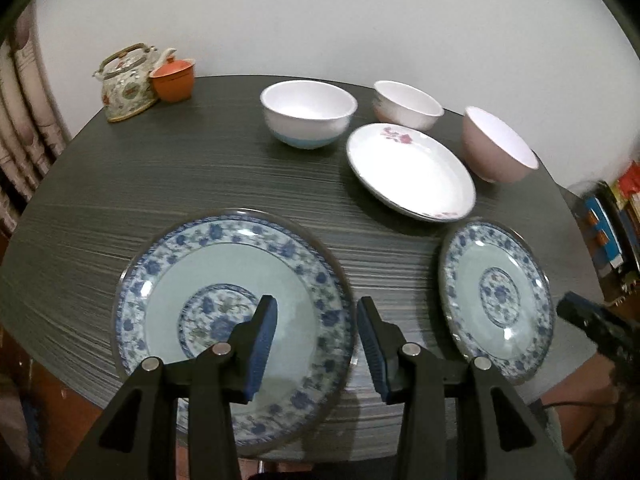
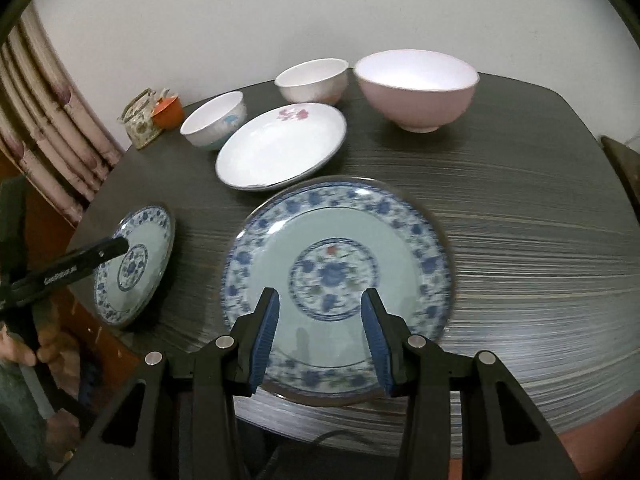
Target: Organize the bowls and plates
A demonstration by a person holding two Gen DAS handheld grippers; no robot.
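My left tongs (image 1: 316, 340) & right tongs (image 2: 320, 334): jaws part-open, holding nothing, each above a blue-patterned plate (image 1: 234, 328) at lower frame. Mid: white plate (image 1: 410, 172) on worktop (image 1: 180, 184). Far, upper frame: three bowls (image 1: 308, 114).

On the table (image 1: 120, 184), 3 plates were counted: 2 blue-patterned plates (image 1: 234, 322) (image 1: 498, 304) and 1 white plate with pink flowers (image 1: 410, 172). 3 bowls were counted behind them: 1 white bowl with a blue base (image 1: 308, 114), 1 white bowl (image 1: 408, 104) and 1 pink bowl (image 1: 498, 148). At the far corner, 1 teapot (image 1: 126, 82) and 1 orange lidded cup (image 1: 173, 80) were seen.
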